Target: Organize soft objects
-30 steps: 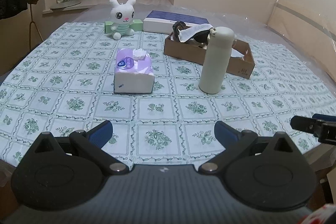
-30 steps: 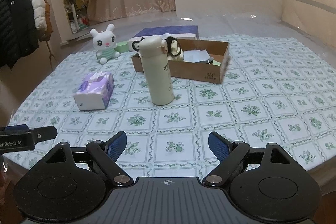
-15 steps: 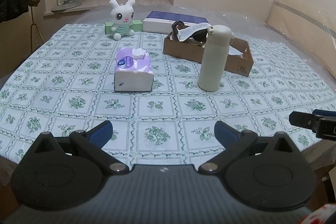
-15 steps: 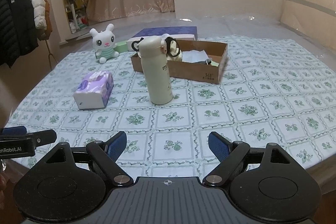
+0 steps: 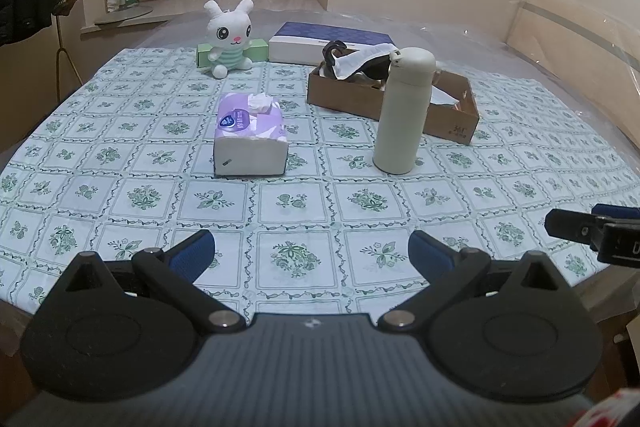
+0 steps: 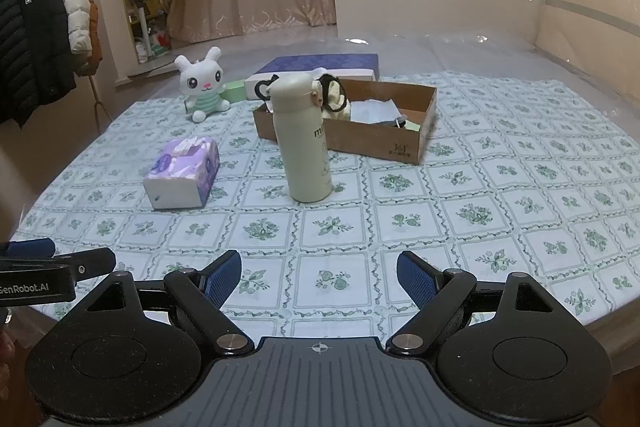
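Both grippers hang over the near edge of the table, side by side, and each is empty. The left gripper point(image 5: 311, 255) has its jaws wide apart, with only the green-flowered tablecloth point(image 5: 120, 163) showing between the blue pads. The right gripper point(image 6: 319, 274) is also spread wide, and nothing is between its pads either.

The soft things are further away on the table. A purple tissue pack point(image 5: 250, 135) lies in the middle, a little to the left, with one white tissue sticking out of its top. A white plush rabbit point(image 5: 229, 37) with a green striped body sits at the far left, leaning against a small green box point(image 5: 258, 49). To the right of the tissue pack a cream thermos bottle point(image 5: 404, 111) stands upright. Just behind the bottle is an open cardboard box point(image 6: 416, 131); inside it there are a black and white soft item point(image 5: 360, 61) and some paper, but I cannot tell exactly what they are. A flat blue and white box point(image 5: 328, 41) lies at the far side, behind the cardboard box. Dark and white jackets point(image 6: 36, 35) hang on a rack at the left of the room.
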